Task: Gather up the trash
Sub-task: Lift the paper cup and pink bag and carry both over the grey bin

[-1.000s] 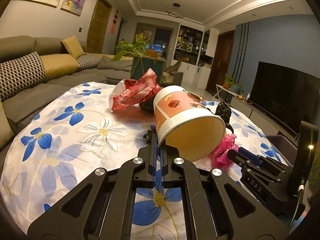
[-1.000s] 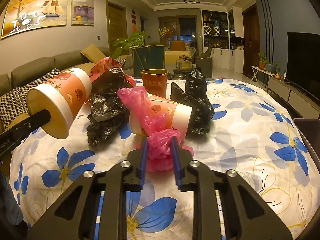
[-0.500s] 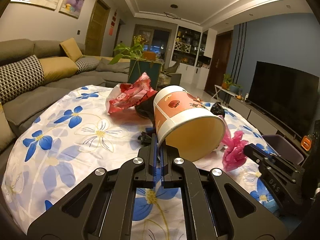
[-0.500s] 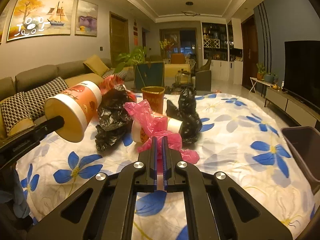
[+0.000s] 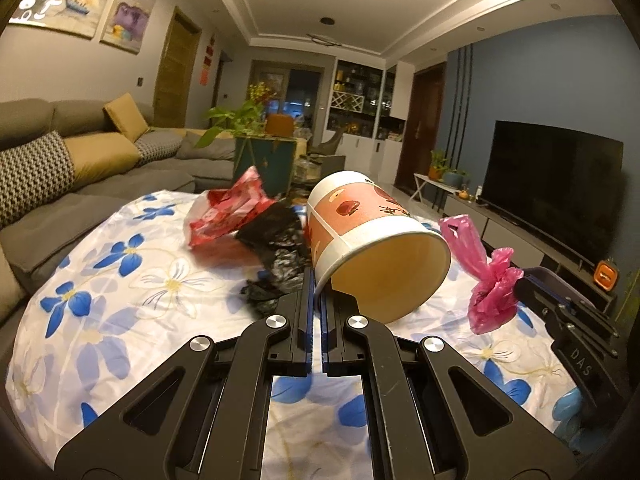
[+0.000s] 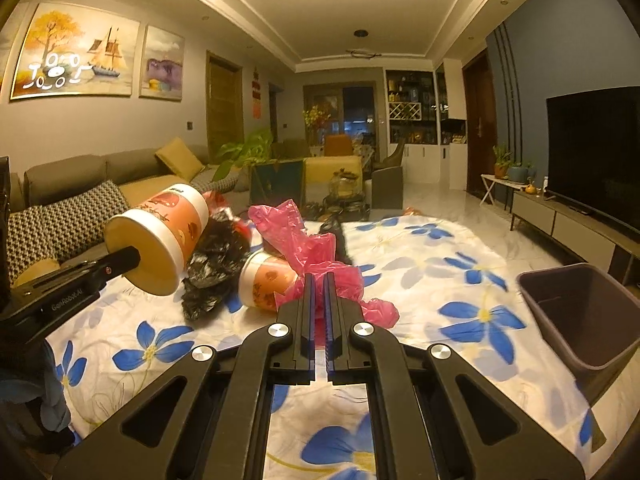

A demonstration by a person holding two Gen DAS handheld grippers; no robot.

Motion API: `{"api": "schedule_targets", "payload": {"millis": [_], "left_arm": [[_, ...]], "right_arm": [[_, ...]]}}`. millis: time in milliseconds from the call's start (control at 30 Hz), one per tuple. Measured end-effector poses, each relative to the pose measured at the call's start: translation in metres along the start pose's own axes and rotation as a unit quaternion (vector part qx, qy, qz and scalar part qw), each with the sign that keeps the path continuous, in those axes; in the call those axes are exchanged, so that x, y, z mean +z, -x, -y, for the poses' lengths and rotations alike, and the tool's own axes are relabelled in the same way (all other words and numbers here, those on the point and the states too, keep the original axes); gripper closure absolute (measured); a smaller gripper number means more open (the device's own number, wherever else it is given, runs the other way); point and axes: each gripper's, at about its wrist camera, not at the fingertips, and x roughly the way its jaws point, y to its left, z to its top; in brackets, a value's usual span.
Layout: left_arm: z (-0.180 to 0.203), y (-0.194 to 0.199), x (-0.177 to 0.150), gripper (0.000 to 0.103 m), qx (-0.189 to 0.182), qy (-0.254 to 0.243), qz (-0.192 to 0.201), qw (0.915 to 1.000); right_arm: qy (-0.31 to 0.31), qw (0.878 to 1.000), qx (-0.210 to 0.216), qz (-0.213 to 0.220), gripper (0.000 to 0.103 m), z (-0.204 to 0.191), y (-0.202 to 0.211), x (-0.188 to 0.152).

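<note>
Here, the left claw (image 5: pixel 316 280) is clamped narrow on the rim of a large orange-and-white paper cup (image 5: pixel 372 240), held tilted above the bench (image 5: pixel 120 280) with its white cloth of blue flowers. The right claw (image 6: pixel 319 280) is pinched nearly closed on a crumpled pink plastic bag (image 6: pixel 316 252), also lifted off the cloth. On the bench lie 1 smaller orange paper cup (image 6: pixel 266 284) on its side, a crumpled black plastic bag (image 6: pixel 216 268) and a red wrapper (image 5: pixel 228 216). A dark brown bin (image 6: pixel 580 316) stands at the bench's right edge.
</note>
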Motion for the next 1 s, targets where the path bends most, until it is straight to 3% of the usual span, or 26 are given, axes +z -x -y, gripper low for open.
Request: {"api": "schedule_targets", "payload": {"millis": [533, 1000], "left_arm": [[0.087, -0.032, 0.013, 0.101, -0.086, -0.052, 0.002, 0.9949], [0.185, -0.064, 0.020, 0.101, -0.162, -0.095, 0.014, 0.9821]], "right_arm": [[-0.024, 0.994, -0.093, 0.049, 0.099, 0.078, 0.042, 0.013], [-0.041, 0.976, -0.197, 0.081, 0.099, 0.158, 0.071, 0.014]]}}
